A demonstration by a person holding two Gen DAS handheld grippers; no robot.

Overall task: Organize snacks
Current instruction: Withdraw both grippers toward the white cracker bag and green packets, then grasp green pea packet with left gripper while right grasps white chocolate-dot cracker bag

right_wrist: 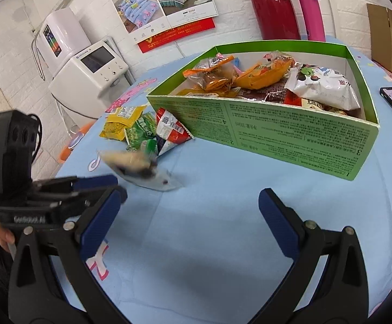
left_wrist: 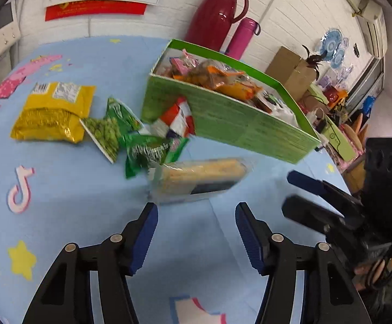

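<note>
Green box on the blue cloth, already half full of snack pkts. Loose pkts outside it, all off its left end: cracker pack in clear wrap nearest the grippers, green pea pkts behind that, red/white pkt touching the box wall, yellow/gold bag farthest out.

Risks (judgement):
- Cracker pack is blurred in both views, so prob. moving or wobbling; a close now could catch only the wrap edge and it slips out.
- Clear wrap is slick and the contents brittle. A hard pinch may crack the biscuits.
- Box wall is thin card; a pkt dragged over the rim could tip or shove the box.
- Both tools sit close, near the box's front-left. If both go for the cracker pack they could clash.

Pose:
- Left gripper: low over cloth, pointed at cracker pack, just short of it, fingers spread wide, nothing held.
- Right gripper: in front of box's long wall, over bare cloth, also spread wide and empty, aimed toward box.
</note>
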